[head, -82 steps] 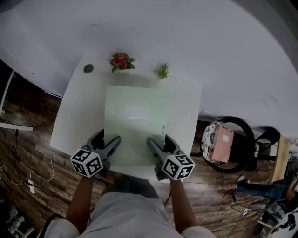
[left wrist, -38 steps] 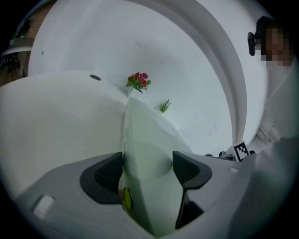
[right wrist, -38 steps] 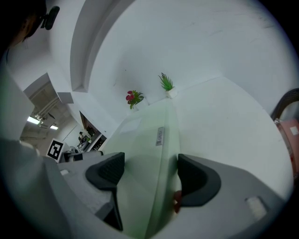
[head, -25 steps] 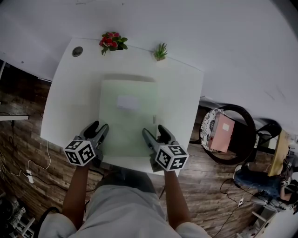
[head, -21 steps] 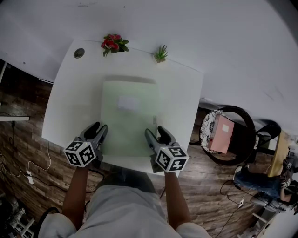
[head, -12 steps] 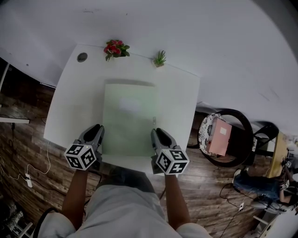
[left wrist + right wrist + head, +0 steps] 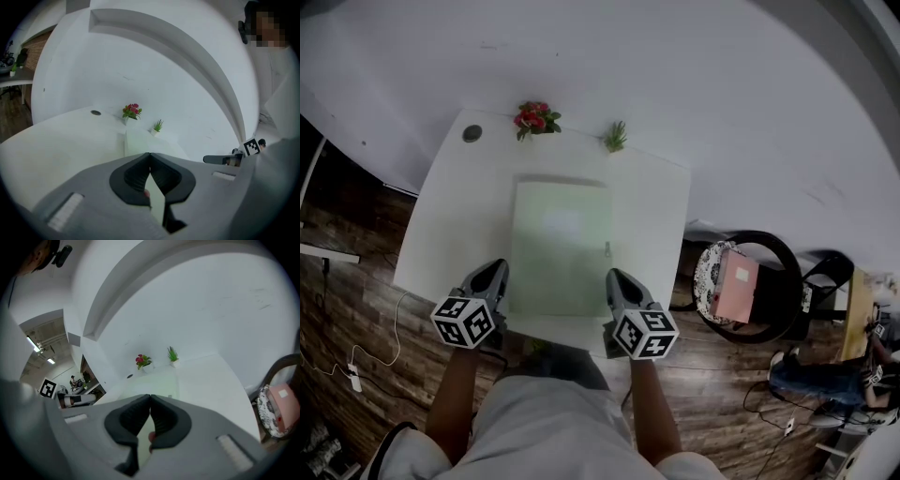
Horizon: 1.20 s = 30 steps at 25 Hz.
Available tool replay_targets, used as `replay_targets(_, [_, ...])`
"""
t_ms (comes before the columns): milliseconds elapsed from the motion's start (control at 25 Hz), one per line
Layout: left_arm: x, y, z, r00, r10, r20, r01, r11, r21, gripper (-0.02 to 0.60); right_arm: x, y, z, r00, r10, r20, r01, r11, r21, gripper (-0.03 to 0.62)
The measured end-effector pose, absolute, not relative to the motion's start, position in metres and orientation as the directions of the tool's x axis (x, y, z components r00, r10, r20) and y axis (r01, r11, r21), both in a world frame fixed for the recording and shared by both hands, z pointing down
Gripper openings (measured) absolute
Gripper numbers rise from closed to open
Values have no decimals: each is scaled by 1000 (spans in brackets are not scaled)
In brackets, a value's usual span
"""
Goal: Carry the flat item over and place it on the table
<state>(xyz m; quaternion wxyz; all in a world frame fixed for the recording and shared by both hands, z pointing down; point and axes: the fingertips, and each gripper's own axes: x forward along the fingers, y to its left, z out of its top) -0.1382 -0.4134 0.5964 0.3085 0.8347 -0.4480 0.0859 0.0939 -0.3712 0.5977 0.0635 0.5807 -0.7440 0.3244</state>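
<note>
The flat item is a pale green board [image 7: 561, 244], and it lies flat on the white table [image 7: 656, 206]. My left gripper [image 7: 497, 270] hovers at the board's near left corner. The right gripper [image 7: 614, 279] hovers at the near right corner. Both pairs of jaws have just been closing and now stand shut, with nothing between them. In the left gripper view the shut tips [image 7: 149, 153] point along the board [image 7: 136, 143]. The right gripper view shows the same thing, with its shut tips [image 7: 150, 396] in line with the board [image 7: 159, 380].
A pot of red flowers [image 7: 534, 117] and a small green plant [image 7: 614, 138] stand at the table's far edge, with a round grommet [image 7: 472, 133] to their left. A dark round chair holding a pink box [image 7: 741, 281] stands to the right. The floor is wood, with cables.
Both grippers let go of the board's near edge, drew back toward the person and rose. Their jaws went from open to shut. The board stayed on the table.
</note>
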Motion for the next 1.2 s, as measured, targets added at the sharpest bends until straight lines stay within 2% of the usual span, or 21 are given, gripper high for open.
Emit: replay_targets(1200, [-158, -407, 481, 629, -754, 189, -769, -568, 293, 6, 103, -335, 487, -175, -948, 268, -956, 98, -277, 3])
